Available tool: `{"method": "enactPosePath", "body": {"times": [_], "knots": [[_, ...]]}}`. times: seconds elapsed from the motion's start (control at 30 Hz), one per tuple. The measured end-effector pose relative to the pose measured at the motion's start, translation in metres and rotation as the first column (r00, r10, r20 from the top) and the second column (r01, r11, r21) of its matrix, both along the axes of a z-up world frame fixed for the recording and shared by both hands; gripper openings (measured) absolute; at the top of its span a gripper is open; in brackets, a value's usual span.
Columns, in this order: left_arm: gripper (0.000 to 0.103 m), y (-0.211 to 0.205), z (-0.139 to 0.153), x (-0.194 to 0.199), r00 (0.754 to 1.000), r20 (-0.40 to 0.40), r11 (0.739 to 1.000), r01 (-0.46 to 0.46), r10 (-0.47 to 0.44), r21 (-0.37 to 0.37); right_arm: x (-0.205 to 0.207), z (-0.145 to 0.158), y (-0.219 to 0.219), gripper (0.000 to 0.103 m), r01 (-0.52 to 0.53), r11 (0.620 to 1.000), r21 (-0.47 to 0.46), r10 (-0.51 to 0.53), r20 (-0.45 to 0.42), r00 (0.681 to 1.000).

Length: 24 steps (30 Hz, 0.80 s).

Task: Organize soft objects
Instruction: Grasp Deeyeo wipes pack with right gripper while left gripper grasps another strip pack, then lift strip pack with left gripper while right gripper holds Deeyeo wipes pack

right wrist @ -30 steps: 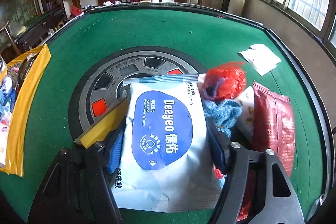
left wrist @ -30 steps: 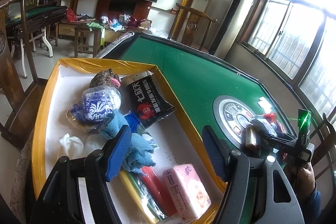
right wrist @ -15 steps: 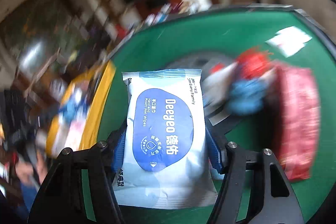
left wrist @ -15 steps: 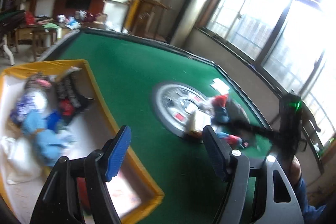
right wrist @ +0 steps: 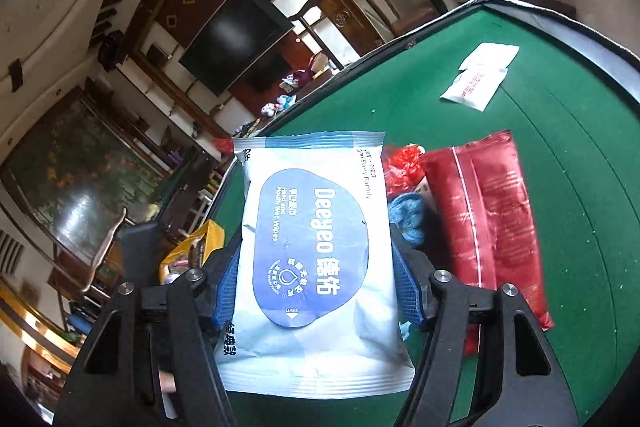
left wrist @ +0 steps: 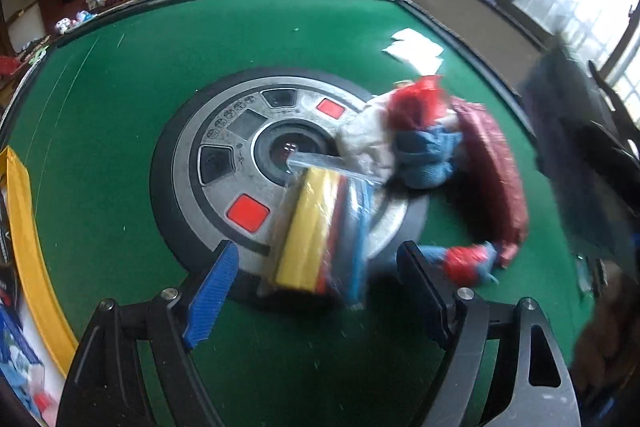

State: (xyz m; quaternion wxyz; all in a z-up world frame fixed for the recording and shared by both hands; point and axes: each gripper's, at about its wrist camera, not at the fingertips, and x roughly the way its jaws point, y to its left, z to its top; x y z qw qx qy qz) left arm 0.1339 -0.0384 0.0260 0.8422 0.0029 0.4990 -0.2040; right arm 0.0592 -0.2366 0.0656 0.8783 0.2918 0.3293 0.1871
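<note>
Right wrist view: the right gripper (right wrist: 316,291) is clamped on a white-and-blue pack of wipes (right wrist: 314,255), held up off the green table (right wrist: 580,155) with a red bag (right wrist: 488,219) lying beyond it. Over on the left, the left gripper (left wrist: 316,291) hangs with its jaws apart and nothing between them, pointed at a yellow bundle (left wrist: 308,231) on the table's round centre dial (left wrist: 224,163).

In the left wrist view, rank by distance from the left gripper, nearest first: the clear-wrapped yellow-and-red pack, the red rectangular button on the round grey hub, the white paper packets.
1. Clear-wrapped yellow-and-red pack: lying between the open fingers of the left gripper.
2. Red rectangular button: just beyond, left of the pack, on the round grey hub.
3. White paper packets: far right, near the table's edge.
</note>
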Motion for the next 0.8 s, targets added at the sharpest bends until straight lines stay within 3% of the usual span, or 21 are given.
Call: {"method": "enactPosePath", "body": {"times": [0.23,0.3,0.33,0.43,0.8], "knots": [[0.082,-0.028,-0.021,0.024,0.997,-0.058,0.995,0.054,-0.049,0.089,0.005,0.000,0.001,0.065,-0.005,1.000,0.006,0.005,-0.002,1.000],[0.080,-0.031,-0.023,0.026,0.999,-0.020,0.991,0.029,-0.027,0.131,0.005,-0.001,0.001,0.065,-0.001,1.000,0.003,0.001,-0.003,1.000],[0.080,-0.030,-0.024,0.027,1.000,-0.006,0.991,0.012,-0.011,0.132,0.006,-0.001,0.001,0.065,-0.004,1.000,0.001,0.004,-0.005,1.000],[0.047,-0.021,-0.022,0.023,1.000,0.019,0.998,-0.017,0.016,0.067,0.010,-0.004,0.003,0.064,-0.013,1.000,-0.008,0.013,-0.011,1.000],[0.047,0.006,-0.024,-0.041,0.998,0.060,0.999,-0.023,0.021,0.039,0.008,-0.008,0.027,0.065,-0.063,0.996,-0.065,0.061,-0.030,0.998]]}}
